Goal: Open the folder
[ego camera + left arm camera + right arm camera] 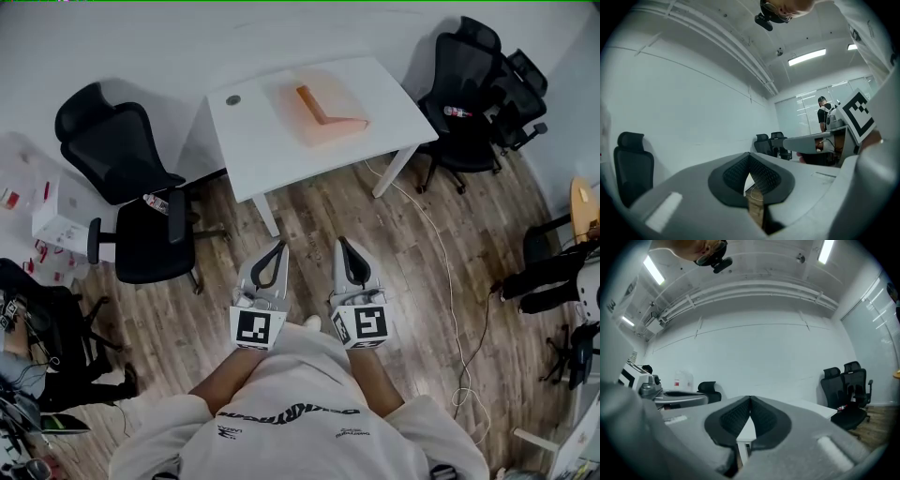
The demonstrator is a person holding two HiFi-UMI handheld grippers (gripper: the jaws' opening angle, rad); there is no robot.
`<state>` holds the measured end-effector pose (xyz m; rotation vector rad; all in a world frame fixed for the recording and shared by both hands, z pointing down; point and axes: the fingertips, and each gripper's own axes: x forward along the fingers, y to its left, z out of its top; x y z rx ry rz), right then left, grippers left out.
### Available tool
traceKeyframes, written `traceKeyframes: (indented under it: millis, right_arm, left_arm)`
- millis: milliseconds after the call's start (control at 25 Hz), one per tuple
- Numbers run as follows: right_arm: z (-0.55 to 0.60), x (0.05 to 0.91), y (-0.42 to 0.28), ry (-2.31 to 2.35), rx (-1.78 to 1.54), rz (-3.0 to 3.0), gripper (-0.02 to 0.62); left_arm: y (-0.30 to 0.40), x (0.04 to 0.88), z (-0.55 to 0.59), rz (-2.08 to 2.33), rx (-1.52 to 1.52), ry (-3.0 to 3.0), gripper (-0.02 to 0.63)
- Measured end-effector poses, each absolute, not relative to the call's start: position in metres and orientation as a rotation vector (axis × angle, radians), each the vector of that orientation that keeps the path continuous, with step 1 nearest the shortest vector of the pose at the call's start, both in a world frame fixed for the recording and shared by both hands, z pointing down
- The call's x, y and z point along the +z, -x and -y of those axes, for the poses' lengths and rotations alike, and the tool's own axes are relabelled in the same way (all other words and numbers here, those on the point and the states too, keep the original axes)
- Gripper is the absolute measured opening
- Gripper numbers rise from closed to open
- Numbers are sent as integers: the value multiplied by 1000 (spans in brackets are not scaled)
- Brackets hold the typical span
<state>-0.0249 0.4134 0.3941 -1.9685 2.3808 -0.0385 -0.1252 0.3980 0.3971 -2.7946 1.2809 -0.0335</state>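
An orange folder (322, 110) lies closed on the white table (253, 141) at the top centre of the head view, an orange spine strip across its middle. Both grippers hang close to my body, well short of the table, over the wooden floor. My left gripper (280, 246) is shut, tips meeting, nothing between them (749, 157). My right gripper (343, 242) is shut too, its tips together and empty (750, 399). Both point level toward the table, whose white edge (749, 430) shows past the right jaws.
Black office chairs stand left of the table (131, 187) and to its right (478, 89). A white cable (450, 281) runs over the wooden floor from the table's right leg. White boxes (56, 216) sit at the far left. A person (824, 117) stands in the distance.
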Motion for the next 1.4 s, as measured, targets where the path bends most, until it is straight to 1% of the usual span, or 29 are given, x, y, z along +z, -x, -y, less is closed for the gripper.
traceKeyframes:
  millis: [200,440,760,1040,1400]
  right_arm:
    - [-397,400,18,1942,-31,-2422,-5]
    - [-353,413,6,1937,-42,-2464,-5]
    - [-243,417,-21,1964,-48,-2472,-5]
    - [-140,403,-25,1972,-15,-2510,-5]
    - [-37,410,-25,2035,-50,-2553,-5]
  left_arm:
    - [115,412,-385,-1298,-85,2794,0]
    - [102,426,-338,-1350,-105,2819,0]
    - [81,431,-226,-1369,-64,2797,-1]
    - [69,423,-120,-1356,-79,2836,-1]
    - [61,425,-25,-1330,-76,2868,0]
